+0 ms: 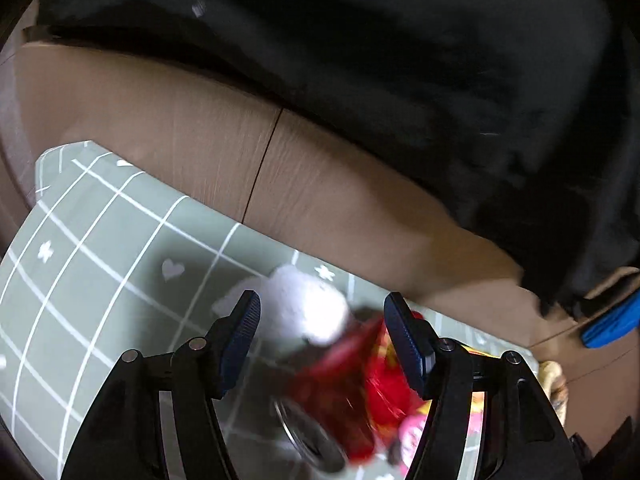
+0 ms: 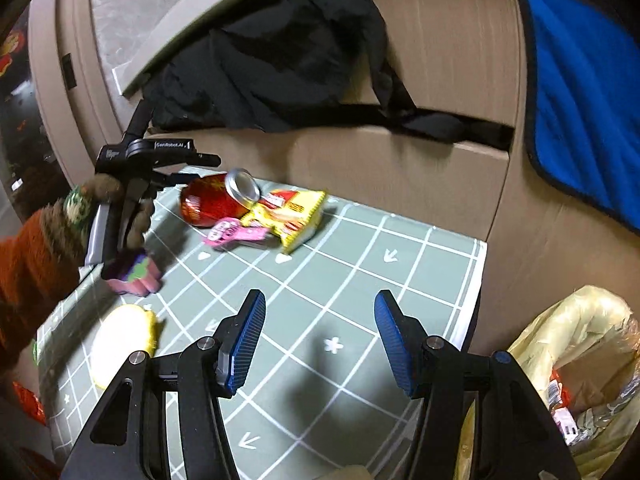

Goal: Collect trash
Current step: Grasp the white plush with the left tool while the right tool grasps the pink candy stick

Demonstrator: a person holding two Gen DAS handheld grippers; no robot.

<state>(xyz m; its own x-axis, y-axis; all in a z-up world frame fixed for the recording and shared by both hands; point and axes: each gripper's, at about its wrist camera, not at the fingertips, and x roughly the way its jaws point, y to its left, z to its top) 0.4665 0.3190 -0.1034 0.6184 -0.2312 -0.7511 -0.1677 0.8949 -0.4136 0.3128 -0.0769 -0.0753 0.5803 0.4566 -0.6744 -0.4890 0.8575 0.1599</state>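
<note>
Trash lies scattered over the green checked cloth (image 2: pixel 360 280) on the worktop, and we run across it from the left in the right wrist view; at the far left a gloved hand (image 2: pixel 92 208) with an orange knitted sleeve (image 2: pixel 28 256) grips the left gripper (image 2: pixel 204 168), which reaches in over the cloth's far left corner with its jaws spread and nothing pinched; just below that hand sits a pink and purple cup-like thing (image 2: pixel 136 276), blurred; nearer the camera, a round white and yellow piece (image 2: pixel 124 340) lies flat on the cloth; moving right, a red can (image 2: pixel 216 198) lies on its side with its silver top facing us, touching a pink wrapper (image 2: pixel 236 234) and a yellow snack packet (image 2: pixel 292 216), all bunched near the cloth's far edge against the cardboard box (image 2: pixel 440 184); a black bag (image 2: pixel 272 60) is slung over that box; the right gripper (image 2: pixel 320 340) hovers over bare cloth, jaws wide apart and empty; further right a blue cloth (image 2: pixel 580 100) hangs down, and at the lower right corner a yellowish bag (image 2: pixel 580 340) stands open beside the worktop with wrappers inside.

Over to the left wrist view, badly smeared; the left gripper (image 1: pixel 322 340) shows its jaws spread, with a white crumpled lump (image 1: pixel 304 304) and the red can (image 1: pixel 352 380) lying between them, neither visibly pinched.
</note>
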